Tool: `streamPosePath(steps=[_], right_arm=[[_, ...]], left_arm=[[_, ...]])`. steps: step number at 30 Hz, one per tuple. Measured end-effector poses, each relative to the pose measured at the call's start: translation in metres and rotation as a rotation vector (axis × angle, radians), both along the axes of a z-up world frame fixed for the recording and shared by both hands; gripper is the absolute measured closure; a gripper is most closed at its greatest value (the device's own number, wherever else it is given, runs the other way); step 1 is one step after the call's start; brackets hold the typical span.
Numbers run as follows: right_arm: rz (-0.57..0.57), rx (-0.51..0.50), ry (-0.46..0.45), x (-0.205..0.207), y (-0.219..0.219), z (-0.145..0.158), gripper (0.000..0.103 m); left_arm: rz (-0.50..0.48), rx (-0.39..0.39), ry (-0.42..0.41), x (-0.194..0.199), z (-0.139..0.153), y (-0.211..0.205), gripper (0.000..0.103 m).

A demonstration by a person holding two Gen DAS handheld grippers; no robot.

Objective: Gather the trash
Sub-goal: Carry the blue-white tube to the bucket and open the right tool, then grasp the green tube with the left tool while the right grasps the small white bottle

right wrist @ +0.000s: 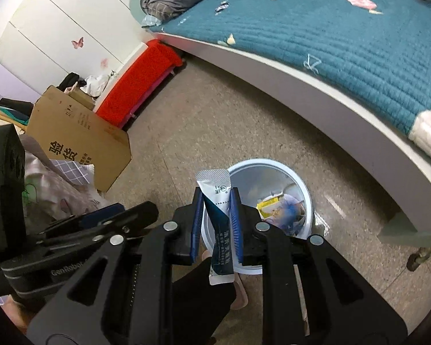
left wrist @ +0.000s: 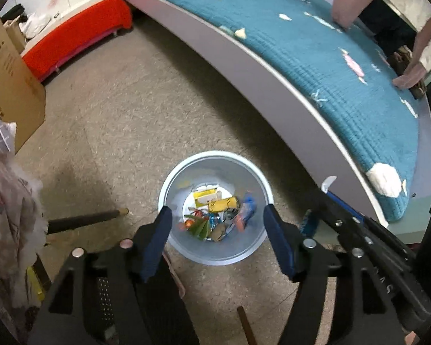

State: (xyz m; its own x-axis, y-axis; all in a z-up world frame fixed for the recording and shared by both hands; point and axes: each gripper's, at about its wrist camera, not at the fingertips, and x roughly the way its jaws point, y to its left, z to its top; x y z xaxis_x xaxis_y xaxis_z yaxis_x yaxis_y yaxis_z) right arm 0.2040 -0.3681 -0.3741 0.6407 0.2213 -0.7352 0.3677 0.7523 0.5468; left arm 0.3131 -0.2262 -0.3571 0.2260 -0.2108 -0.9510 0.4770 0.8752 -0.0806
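Bin point(left wrist: 215, 172): pale, round, on the floor point(left wrist: 129, 115) beside the bed point(left wrist: 316, 57) edge; holds wrappers point(left wrist: 218, 215). Left tongs point(left wrist: 215, 215): directly above the bin, jaws apart, nothing between them. Right tongs point(right wrist: 215, 218): clamped on a white-and-blue sachet point(right wrist: 217, 201), upright, over the bin's near rim. Cardboard box point(right wrist: 80, 135): on the floor, apart.

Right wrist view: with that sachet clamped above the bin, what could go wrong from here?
1. The right gripper holds the sachet over the near rim of the bin, not its middle; released now, it may land on the floor.
2. The left gripper, open and empty above the bin, sits close beside the right one; they could knock together.
3. Scraps remain on the blue bed cover and could be missed.
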Motion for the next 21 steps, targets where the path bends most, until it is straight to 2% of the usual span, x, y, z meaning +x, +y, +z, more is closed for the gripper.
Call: streamPosePath(steps=[5, 10, 16, 18, 21], right_arm=[[0.008, 0.011, 0.016, -0.001, 0.004, -0.007, 0.083], [0.016, 0.01, 0.017, 0.001, 0.01, -0.006, 0.083], [0.012, -0.011, -0.013, 0.008, 0.016, 0.006, 0.082], [0.008, -0.009, -0.032, 0.011, 0.017, 0.01, 0.081], [-0.006, -0.008, -0.04, 0.014, 0.018, 0.016, 0.046]], left_arm=[[0.029, 0.046, 0.0, 0.001, -0.003, 0.007, 0.037], [0.042, 0.089, -0.037, -0.001, 0.001, 0.012, 0.035], [0.111, 0.089, -0.089, 0.001, 0.021, 0.028, 0.034], [0.143, 0.089, -0.118, 0.002, 0.031, 0.033, 0.031], [0.161, 0.092, -0.16, 0.002, 0.046, 0.039, 0.028]])
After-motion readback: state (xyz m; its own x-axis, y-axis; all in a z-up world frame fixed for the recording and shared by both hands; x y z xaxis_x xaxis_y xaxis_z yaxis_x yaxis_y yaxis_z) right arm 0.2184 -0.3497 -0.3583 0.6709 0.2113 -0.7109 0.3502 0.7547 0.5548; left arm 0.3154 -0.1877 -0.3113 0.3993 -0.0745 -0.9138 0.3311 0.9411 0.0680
